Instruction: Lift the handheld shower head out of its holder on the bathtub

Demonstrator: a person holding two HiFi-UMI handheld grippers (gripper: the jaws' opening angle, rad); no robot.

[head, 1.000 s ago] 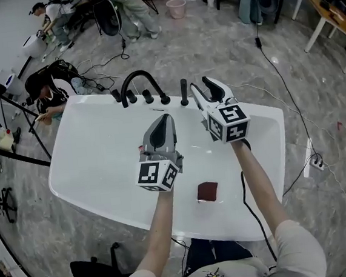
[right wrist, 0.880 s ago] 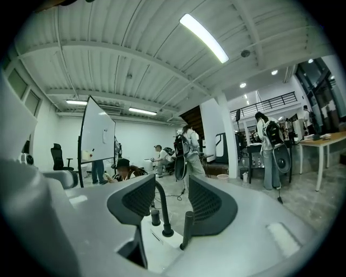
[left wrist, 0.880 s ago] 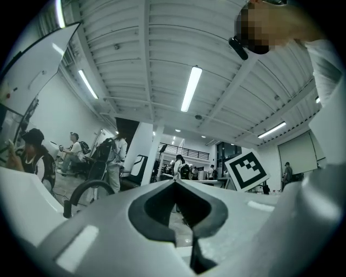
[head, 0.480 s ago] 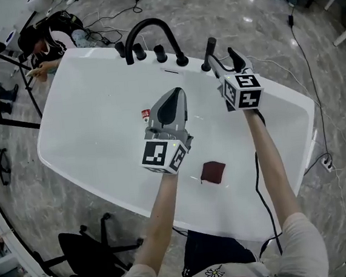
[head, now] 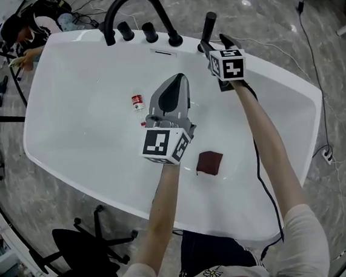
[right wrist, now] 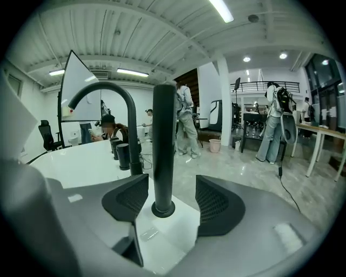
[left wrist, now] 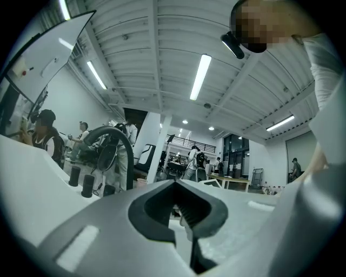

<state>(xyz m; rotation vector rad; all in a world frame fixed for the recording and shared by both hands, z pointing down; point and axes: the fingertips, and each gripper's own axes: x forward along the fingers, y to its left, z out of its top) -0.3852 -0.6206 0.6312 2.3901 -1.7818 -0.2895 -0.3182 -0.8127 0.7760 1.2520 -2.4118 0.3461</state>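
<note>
The handheld shower head is a slim black wand standing upright in its holder on the far rim of the white bathtub. My right gripper is open, its jaws on either side of the wand's lower end. In the right gripper view the wand rises from its round base between the two pads of my right gripper, with a gap on both sides. My left gripper hangs shut and empty over the tub's inside; in its own view the left gripper tilts upward.
A black arched faucet and three black knobs stand on the rim left of the wand. A dark red cloth and a small red-and-white container lie in the tub. A person crouches at the far left; a black chair stands near.
My right gripper has moved forward to the wand and now straddles its lower end. The left gripper has stayed shut over the tub. The head view has shifted closer.
</note>
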